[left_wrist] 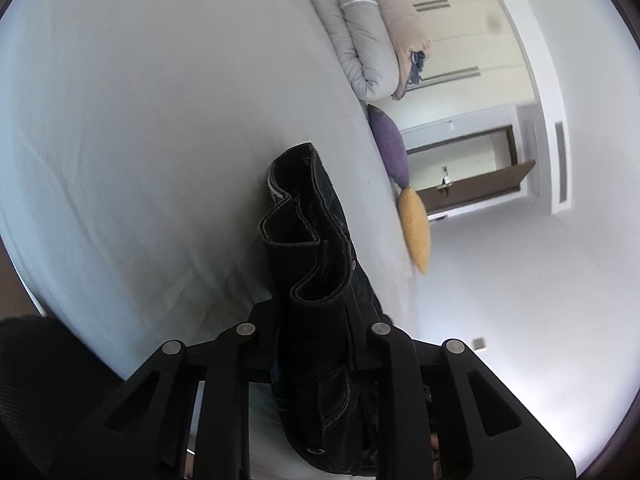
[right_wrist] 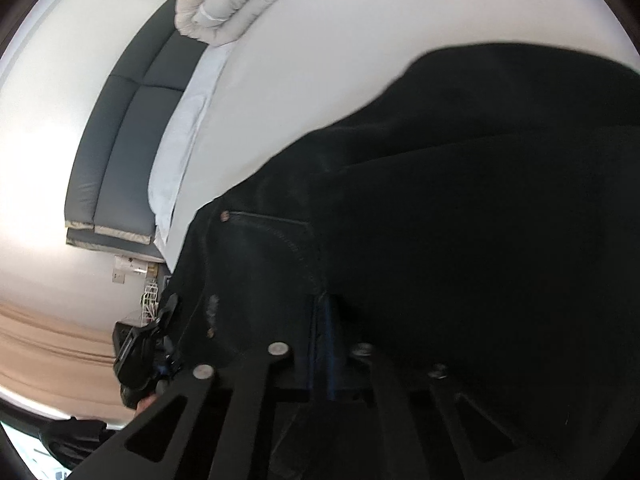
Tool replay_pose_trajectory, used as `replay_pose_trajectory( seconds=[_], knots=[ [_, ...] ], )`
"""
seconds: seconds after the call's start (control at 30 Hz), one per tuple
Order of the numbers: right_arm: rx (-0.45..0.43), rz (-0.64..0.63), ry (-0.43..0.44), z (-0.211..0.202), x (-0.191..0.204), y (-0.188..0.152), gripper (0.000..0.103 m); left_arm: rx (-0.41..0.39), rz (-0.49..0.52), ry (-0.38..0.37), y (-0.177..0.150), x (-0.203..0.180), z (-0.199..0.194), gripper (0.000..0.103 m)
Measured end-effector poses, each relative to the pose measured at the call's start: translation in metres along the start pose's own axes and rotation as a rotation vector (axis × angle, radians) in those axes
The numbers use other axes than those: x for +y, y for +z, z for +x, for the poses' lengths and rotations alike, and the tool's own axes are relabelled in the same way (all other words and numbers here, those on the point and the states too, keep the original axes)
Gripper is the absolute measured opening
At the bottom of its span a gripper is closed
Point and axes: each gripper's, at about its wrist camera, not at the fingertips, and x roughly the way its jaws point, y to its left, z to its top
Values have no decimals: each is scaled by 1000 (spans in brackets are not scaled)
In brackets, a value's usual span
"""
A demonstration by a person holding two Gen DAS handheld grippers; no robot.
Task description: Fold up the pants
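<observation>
The left gripper [left_wrist: 316,320] is clamped on a bunched stack of hems and seams of the black jeans [left_wrist: 308,232], lifted above the white bed sheet [left_wrist: 140,120]. The right gripper [right_wrist: 320,340] pinches the jeans near a riveted pocket, with dark cloth spilling rightward. The denim looks heavy, thick and fairly stiff, not slippery, so doubled seam edges probably offer the surest hold.

Spread across a white bed [left_wrist: 160,120]: a rolled grey-and-beige duvet [left_wrist: 368,40] at one o'clock, purple cushion [left_wrist: 390,144] and yellow cushion [left_wrist: 416,228] at three o'clock along the edge, brown door [left_wrist: 476,186] beyond; dark padded headboard [right_wrist: 120,140] and white pillow [right_wrist: 180,152] at nine o'clock.
</observation>
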Motion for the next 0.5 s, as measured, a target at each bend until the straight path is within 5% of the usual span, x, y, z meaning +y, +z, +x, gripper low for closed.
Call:
replay_pose_trajectory(
  seconds=[0.3, 0.5],
  knots=[
    [-26, -33, -58, 4, -2, -4, 0, -9, 320, 70, -15, -78, 11, 15],
    [-50, 22, 86, -16, -13, -8, 6, 22, 602, 74, -52, -161, 37, 14]
  ],
)
